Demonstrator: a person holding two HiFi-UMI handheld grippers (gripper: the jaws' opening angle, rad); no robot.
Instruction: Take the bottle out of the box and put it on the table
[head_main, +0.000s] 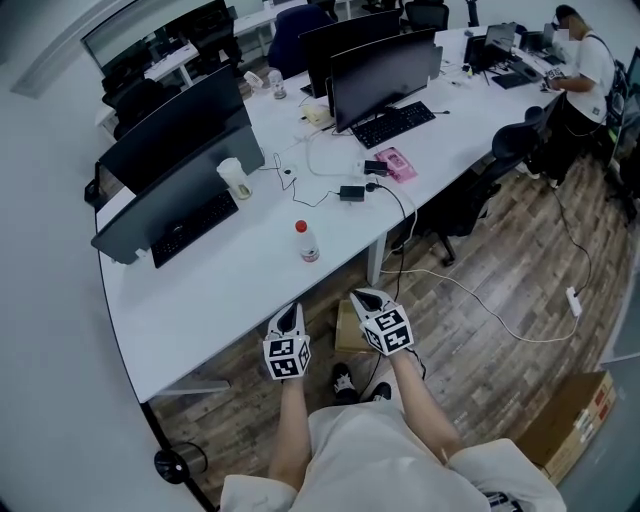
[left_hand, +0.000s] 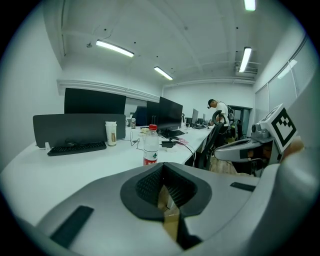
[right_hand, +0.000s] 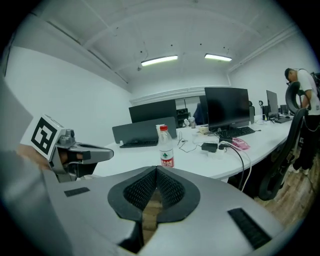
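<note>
- Head view: the bottle (head_main: 307, 241) stands upright on the white table (head_main: 200, 300), red cap up, near the front edge and well apart from the keyboard (head_main: 195, 227) and the cup (head_main: 234, 178). Both grippers hang below the table edge, the left gripper (head_main: 289, 318) and the right gripper (head_main: 366, 300) side by side, with a cardboard box (head_main: 348, 328) on the floor between them.
- Left gripper view: the jaws are clenched together with nothing in them. The bottle (left_hand: 150, 146) sits on the table straight ahead, clear of the gripper.
- Right gripper view: same deal, the pads are pressed tip to tip and empty. The bottle (right_hand: 166, 146) is upright on the table just past them, not touching.
</note>
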